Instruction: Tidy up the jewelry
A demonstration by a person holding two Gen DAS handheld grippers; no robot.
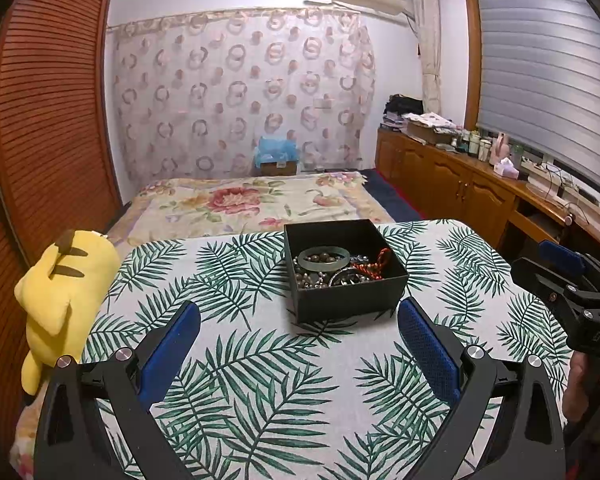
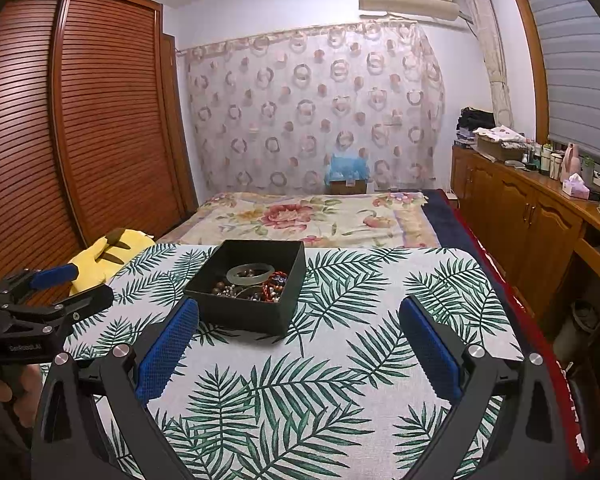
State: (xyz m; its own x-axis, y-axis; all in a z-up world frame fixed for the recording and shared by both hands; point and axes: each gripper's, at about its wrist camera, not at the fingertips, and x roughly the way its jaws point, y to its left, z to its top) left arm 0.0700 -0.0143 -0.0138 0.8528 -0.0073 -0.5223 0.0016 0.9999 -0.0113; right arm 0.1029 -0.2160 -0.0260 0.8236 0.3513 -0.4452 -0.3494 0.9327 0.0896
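Fingers (image 1: 428,348) of my left gripper (image 1: 298,344) and right gripper (image 2: 298,344): spread wide, empty, above the leaf-print tabletop (image 2: 340,400). Black box (image 1: 340,300) ahead, holding a pale bangle (image 1: 324,258), beads and red cord (image 1: 374,266). Yellow plush toy (image 1: 60,292) at left edge.

Left gripper (image 1: 299,350) and right gripper (image 2: 299,346): matte black angular frames with round silver screws at the knuckles; fingers (image 2: 168,354) faced with blue textured pads; small white lettering on each body.

Both tongs, left (image 1: 298,326) and right (image 2: 299,322), hover side by side with jaws spread wide, holding nothing.
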